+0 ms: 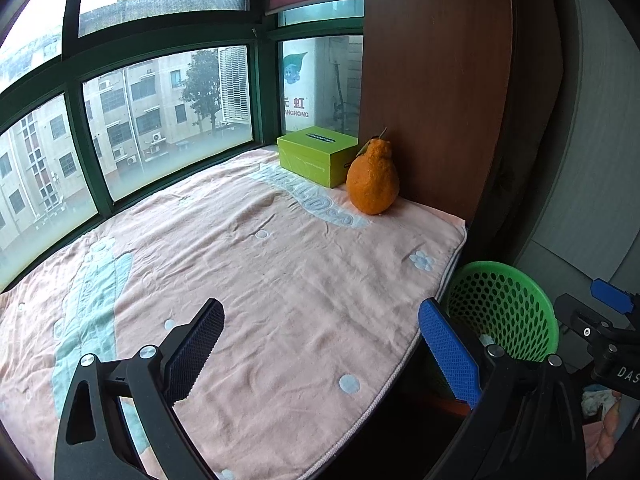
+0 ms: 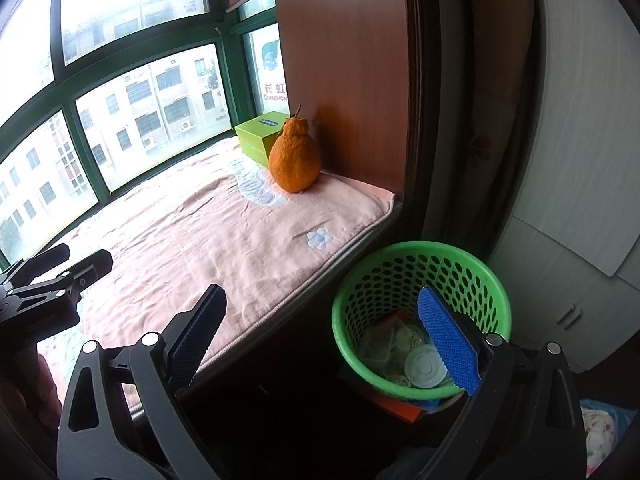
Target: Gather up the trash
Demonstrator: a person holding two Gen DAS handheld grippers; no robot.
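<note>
A green mesh waste basket (image 2: 420, 316) stands on the floor beside the bay-window seat and holds several clear plastic lids and cups (image 2: 416, 356). In the left wrist view the green basket (image 1: 504, 308) shows at the lower right. My right gripper (image 2: 320, 320) is open and empty, its blue finger over the basket's mouth. My left gripper (image 1: 320, 328) hangs open and empty over the pink blanket (image 1: 260, 280) near its front edge. I also see the left gripper (image 2: 68, 264) at the left edge of the right wrist view, and the right gripper (image 1: 600, 312) at the right edge of the left wrist view.
A bumpy orange citrus fruit (image 1: 373, 178) and a lime-green box (image 1: 316, 156) sit at the far right corner of the blanket, against a brown wooden panel (image 1: 436, 80). Green-framed windows (image 1: 160, 120) curve behind the seat. A white cabinet (image 2: 580, 200) stands right of the basket.
</note>
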